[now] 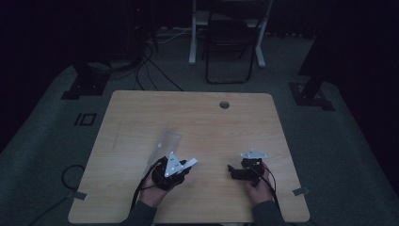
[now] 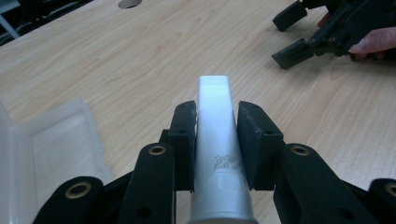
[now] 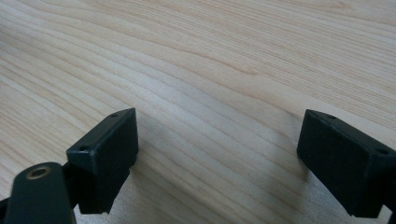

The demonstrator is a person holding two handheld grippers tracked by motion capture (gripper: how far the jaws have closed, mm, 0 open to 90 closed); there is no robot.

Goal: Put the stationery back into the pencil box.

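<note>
The left tool [image 2: 215,140] was clamped on a white tube [image 2: 217,154], its two black pads pressed against the tube's sides with the jaws partway closed. The tube ran lengthways between the jaws, its flat crimped end pointing away from the hand and its rounder end, with faint grey print, nearest the camera. In the high view the left tool [image 1: 181,165] sat near the front of the bench [image 1: 197,117], left of centre, and the tube [image 1: 189,163] stuck out of it toward the right, raised a little off the wood.

Just beside that tool, on its far left side, lay a clear plastic box [image 1: 165,143], seen in the left gripper view as a translucent tray [image 2: 51,149] resting on the bench.

The right tool [image 3: 217,154] stood wide open with nothing between its jaws, bare wood grain showing in the gap. In the high view the right tool [image 1: 234,173] rested near the front of the bench, right of centre, well apart from the tube, with its jaws pointing toward the left tool. A round cable hole [image 1: 224,104] sat near the far edge of the bench.
</note>
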